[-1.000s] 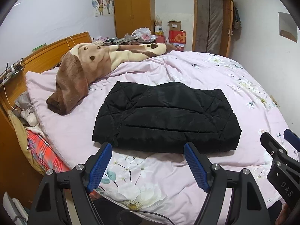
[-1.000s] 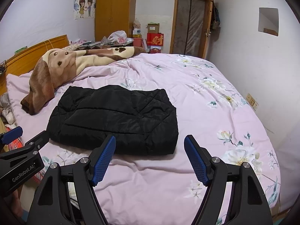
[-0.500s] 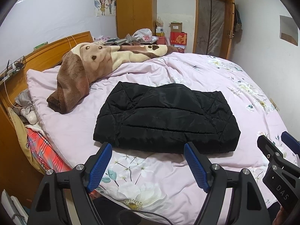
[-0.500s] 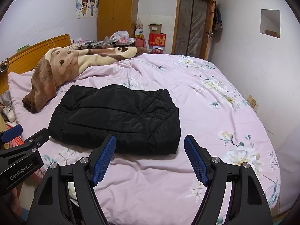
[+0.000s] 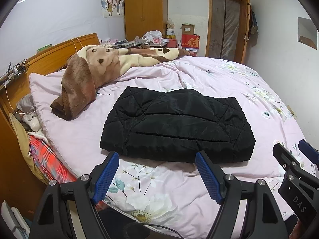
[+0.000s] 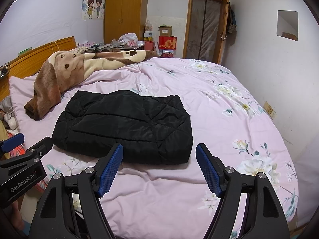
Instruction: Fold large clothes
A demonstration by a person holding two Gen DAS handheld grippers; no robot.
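A black quilted jacket (image 5: 175, 123) (image 6: 125, 125) lies folded into a flat rectangle on the pink floral bedspread (image 5: 159, 181) (image 6: 159, 195). My left gripper (image 5: 157, 158) hovers open just short of the jacket's near edge, nothing between its blue pads. In the right wrist view my right gripper (image 6: 159, 149) also stands open, near the jacket's near right corner and apart from it. The right gripper (image 5: 295, 153) shows at the right edge of the left wrist view; the left gripper (image 6: 22, 145) shows at the left edge of the right wrist view.
A brown and cream plush blanket (image 5: 89, 73) (image 6: 59, 73) lies bunched at the bed's far left beside the wooden headboard (image 5: 49, 53). Loose clothes (image 5: 39, 155) hang off the left bedside. A wardrobe (image 5: 145, 10), boxes and a door stand at the far wall.
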